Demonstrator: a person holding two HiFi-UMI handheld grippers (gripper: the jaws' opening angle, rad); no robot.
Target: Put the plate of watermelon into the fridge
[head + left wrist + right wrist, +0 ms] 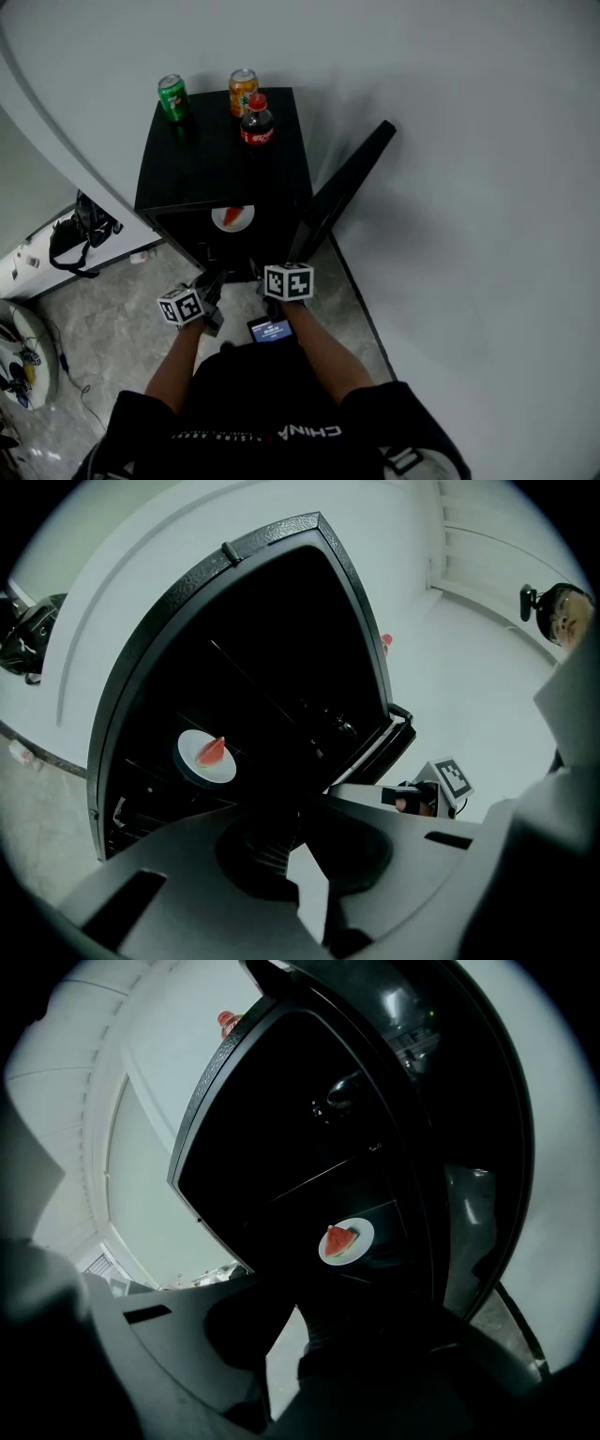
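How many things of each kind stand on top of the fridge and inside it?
Cans: 2, green can and orange can, on top
Bottles: 1, cola bottle, on top
Plates: 1, plate inside the fridge
Watermelon slices: 1, watermelon slice on that plate
Total: 5

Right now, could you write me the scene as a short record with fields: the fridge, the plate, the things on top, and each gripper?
fridge: black, its door open
plate of watermelon: inside the fridge
on top of fridge: green can, orange can, cola bottle
left gripper: shut, holds nothing, in front of the opening
right gripper: shut, holds nothing, in front of the opening
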